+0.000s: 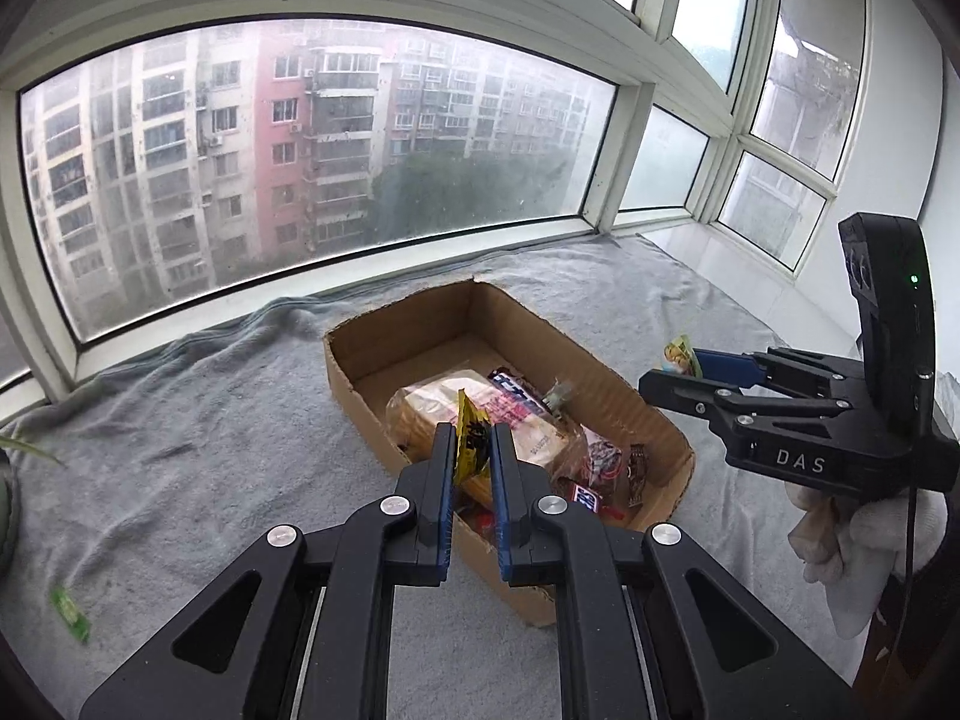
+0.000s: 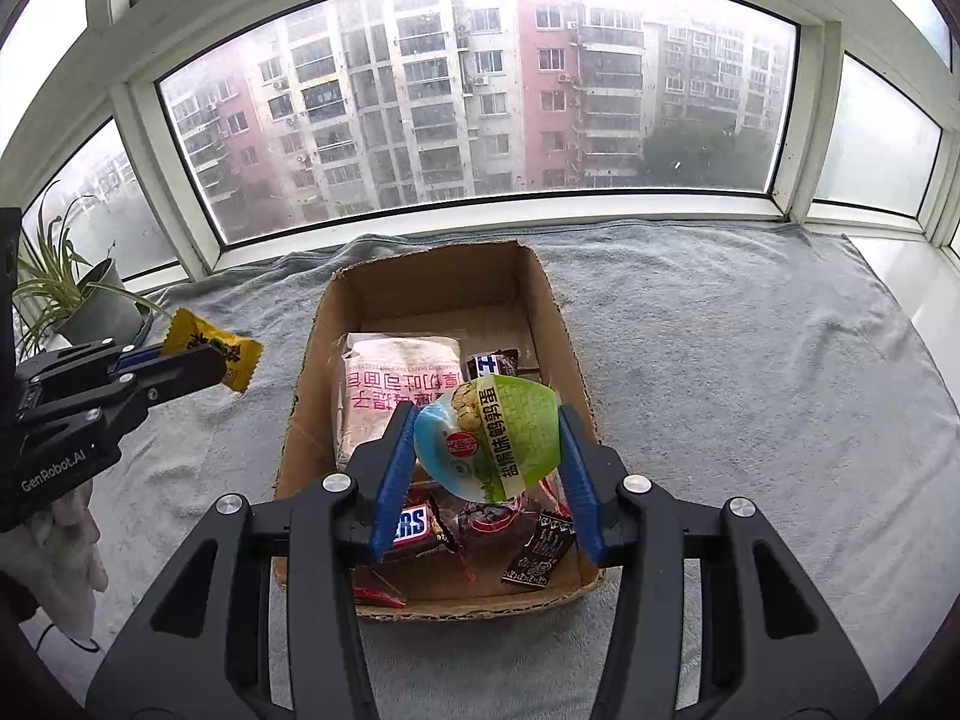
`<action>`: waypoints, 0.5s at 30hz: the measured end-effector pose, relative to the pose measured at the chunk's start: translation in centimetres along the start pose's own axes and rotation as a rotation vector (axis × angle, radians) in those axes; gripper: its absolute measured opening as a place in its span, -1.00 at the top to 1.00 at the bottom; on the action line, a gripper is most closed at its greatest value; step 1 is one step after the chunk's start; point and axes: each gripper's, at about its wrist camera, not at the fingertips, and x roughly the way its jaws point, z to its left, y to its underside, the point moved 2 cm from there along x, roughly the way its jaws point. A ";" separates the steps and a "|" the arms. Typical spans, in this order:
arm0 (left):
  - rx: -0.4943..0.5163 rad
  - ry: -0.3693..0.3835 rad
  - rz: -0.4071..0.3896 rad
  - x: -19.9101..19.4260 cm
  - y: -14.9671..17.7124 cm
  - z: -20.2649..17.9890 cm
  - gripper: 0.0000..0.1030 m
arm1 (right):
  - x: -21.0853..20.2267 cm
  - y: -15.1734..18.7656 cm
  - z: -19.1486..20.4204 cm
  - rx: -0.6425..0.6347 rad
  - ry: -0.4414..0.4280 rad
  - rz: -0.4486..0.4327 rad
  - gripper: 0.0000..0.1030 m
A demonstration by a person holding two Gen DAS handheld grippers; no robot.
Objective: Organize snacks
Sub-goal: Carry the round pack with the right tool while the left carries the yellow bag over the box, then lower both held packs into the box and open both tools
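An open cardboard box (image 1: pixel 654 414) (image 2: pixel 555 306) sits on a grey blanket and holds a bread bag (image 2: pixel 396 378), Snickers bars (image 2: pixel 411 525) and other small wrapped snacks. My left gripper (image 1: pixel 474 444) is shut on a yellow snack packet (image 1: pixel 471 435) above the box's near-left edge; it also shows in the right wrist view (image 2: pixel 210 348), left of the box. My right gripper (image 2: pixel 489 438) is shut on a green and blue snack pack (image 2: pixel 492 438) above the box. In the left wrist view the right gripper (image 1: pixel 681 366) is right of the box.
A grey blanket (image 1: pixel 180 450) (image 2: pixel 750 360) covers the window ledge. A potted plant (image 2: pixel 90 300) stands at the left by the window. A small green packet (image 1: pixel 71 612) lies on the blanket to the left. White window frames run along the back.
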 end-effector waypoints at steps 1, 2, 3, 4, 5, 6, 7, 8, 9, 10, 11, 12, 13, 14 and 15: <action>-0.003 -0.002 0.002 0.4 -0.3 0.1 0.82 | 0.3 0.0 -0.1 0.004 -0.003 0.003 0.07; -0.008 0.001 0.002 0.8 -0.6 0.2 0.82 | 0.5 0.1 -0.2 0.008 -0.007 0.006 0.07; -0.012 0.001 0.004 1.2 -1.0 0.3 0.82 | 0.7 0.2 -0.2 0.012 -0.013 0.010 0.07; -0.013 -0.004 0.005 1.6 -1.3 0.4 0.82 | 0.9 0.3 -0.3 0.015 -0.018 0.013 0.07; -0.011 -0.006 0.004 2.0 -1.7 0.5 0.82 | 1.1 0.4 -0.3 0.017 -0.020 0.017 0.07; -0.009 -0.008 0.005 2.3 -2.0 0.6 0.82 | 1.3 0.5 -0.3 0.017 -0.023 0.022 0.07; -0.006 -0.016 0.002 2.7 -2.3 0.7 0.82 | 1.5 0.7 -0.3 0.017 -0.026 0.027 0.07; -0.005 -0.021 0.000 3.1 -2.6 0.8 0.82 | 1.7 0.9 -0.2 0.016 -0.028 0.031 0.07; -0.006 -0.021 0.001 3.4 -2.9 1.0 0.82 | 1.9 1.0 -0.2 0.015 -0.029 0.036 0.07; -0.007 -0.020 0.002 3.8 -3.2 1.1 0.82 | 2.1 1.2 -0.1 0.013 -0.030 0.041 0.07; -0.007 -0.025 0.004 4.2 -3.5 1.2 0.82 | 2.4 1.3 -0.1 0.011 -0.030 0.046 0.07; -0.005 -0.029 0.004 4.5 -3.7 1.2 0.82 | 2.6 1.4 -0.1 0.011 -0.029 0.051 0.07; -0.002 -0.030 0.005 4.9 -3.9 1.2 0.82 | 2.8 1.5 0.0 0.011 -0.028 0.054 0.07; 0.001 -0.034 0.008 5.3 -4.1 1.2 0.82 | 3.0 1.6 -0.1 0.013 -0.030 0.058 0.07; 0.000 -0.034 0.012 5.6 -4.2 1.2 0.82 | 3.1 1.7 0.0 0.015 -0.030 0.061 0.07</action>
